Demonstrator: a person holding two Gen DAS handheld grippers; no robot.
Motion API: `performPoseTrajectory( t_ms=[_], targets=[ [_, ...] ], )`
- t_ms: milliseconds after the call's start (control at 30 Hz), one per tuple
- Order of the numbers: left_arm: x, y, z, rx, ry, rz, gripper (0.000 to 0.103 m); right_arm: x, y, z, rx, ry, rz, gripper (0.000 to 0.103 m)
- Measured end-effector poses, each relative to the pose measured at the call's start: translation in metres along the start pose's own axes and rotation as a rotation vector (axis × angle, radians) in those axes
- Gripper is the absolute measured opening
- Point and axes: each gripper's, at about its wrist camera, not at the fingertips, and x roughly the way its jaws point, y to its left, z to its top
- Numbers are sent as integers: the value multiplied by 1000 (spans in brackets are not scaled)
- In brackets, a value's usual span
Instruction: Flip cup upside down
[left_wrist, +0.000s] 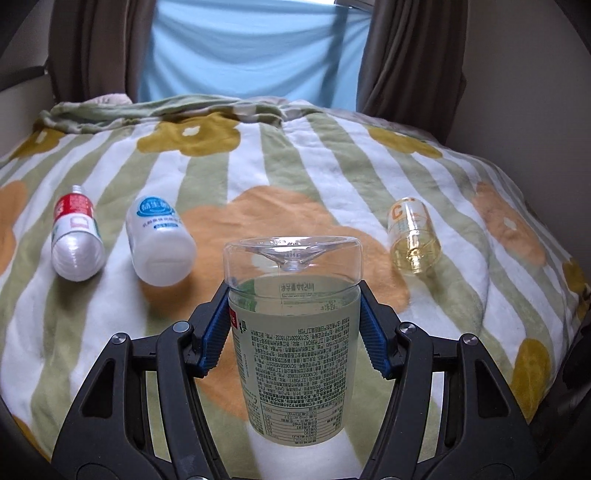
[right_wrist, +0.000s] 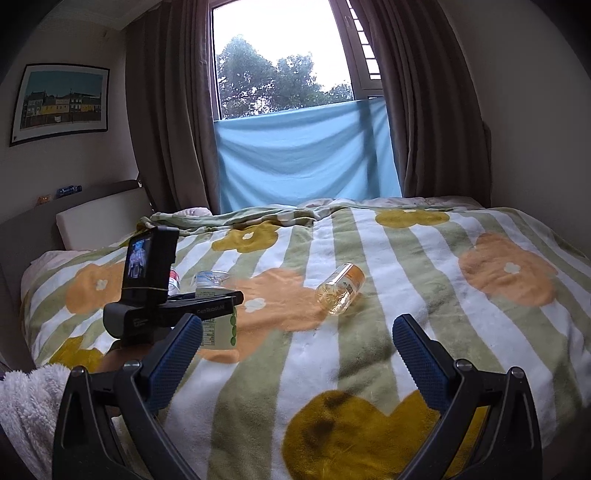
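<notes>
A clear plastic cup (left_wrist: 293, 332) with a pale green printed label stands upside down, base up, on the flowered blanket (left_wrist: 295, 162). My left gripper (left_wrist: 294, 325) is shut on it, blue pads pressing both sides of the label. In the right wrist view the cup (right_wrist: 218, 328) shows partly behind the left gripper's body (right_wrist: 166, 310) at the left. My right gripper (right_wrist: 297, 334) is open and empty, held above the blanket to the right of the cup.
Three bottles lie on the blanket: a red-labelled one (left_wrist: 75, 236), a white one with a blue label (left_wrist: 159, 240), and a clear yellow-orange one (left_wrist: 413, 236) (right_wrist: 340, 290). Brown curtains (right_wrist: 424, 110) and a blue cloth (right_wrist: 306, 155) hang behind the bed. A headboard (right_wrist: 74, 218) is at left.
</notes>
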Motion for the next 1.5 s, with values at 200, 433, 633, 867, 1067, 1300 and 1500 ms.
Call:
performPoseTrajectory(
  t_ms=[200, 433, 633, 867, 1067, 1300, 1500],
  targets=[
    [9, 12, -8, -28, 67, -26, 60, 3, -1, -2, 10, 23, 17, 103],
    [-4, 3, -10, 41, 160, -32, 60, 11, 6, -2, -8, 39, 42, 103],
    [-11, 1, -17, 57, 190, -34, 60, 15, 11, -2, -9, 51, 50, 103],
    [-16, -2, -21, 71, 201, -40, 60, 19, 13, -2, -3, 58, 48, 103],
    [-25, -5, -21, 91, 165, -16, 95, 18, 15, -1, -14, 62, 51, 103],
    [-45, -5, -14, 114, 115, 18, 103, 21, 21, -1, -29, 66, 57, 103],
    [-95, 12, 2, 77, 2, 12, 102, 19, 30, 13, -59, 40, 38, 103]
  ],
)
